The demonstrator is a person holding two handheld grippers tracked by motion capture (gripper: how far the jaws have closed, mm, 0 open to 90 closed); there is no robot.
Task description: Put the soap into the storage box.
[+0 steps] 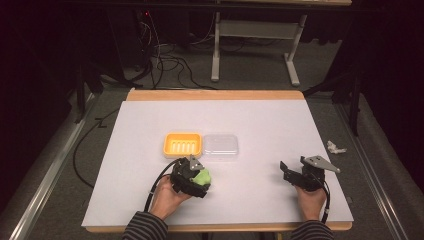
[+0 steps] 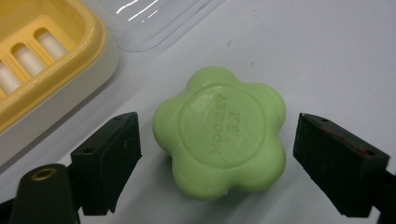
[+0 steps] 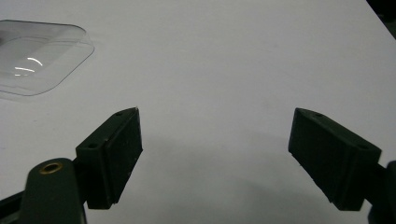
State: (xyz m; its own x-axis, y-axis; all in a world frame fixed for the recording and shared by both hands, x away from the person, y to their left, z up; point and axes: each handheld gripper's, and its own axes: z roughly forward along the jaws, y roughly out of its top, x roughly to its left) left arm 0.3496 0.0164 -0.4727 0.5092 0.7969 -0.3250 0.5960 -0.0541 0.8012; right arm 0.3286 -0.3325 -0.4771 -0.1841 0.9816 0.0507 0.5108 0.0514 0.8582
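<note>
- From above, the left gripper (image 1: 192, 179) and the person's hand covered most of the green soap (image 1: 203, 177); just a bright lobe showed.
- In the left gripper view, the soap (image 2: 219, 132) was a smooth, waxy flower shape with rounded petals and a stamped round centre whose raised lettering I could not read.
- It lay flat on the white counter (image 1: 260, 125), between the wide-open jaws, with a gap on either side.
- The yellow soap dish (image 2: 44, 60) had a slotted floor and glossy plastic rim, and was cut off at the frame's edge.
- Beside it sat a clear lid (image 1: 221, 146), rounded and nearly invisible but for glints.
- The right gripper (image 1: 300, 175) rested well apart from the soap, its matte black jaws spread over bare counter.
</note>
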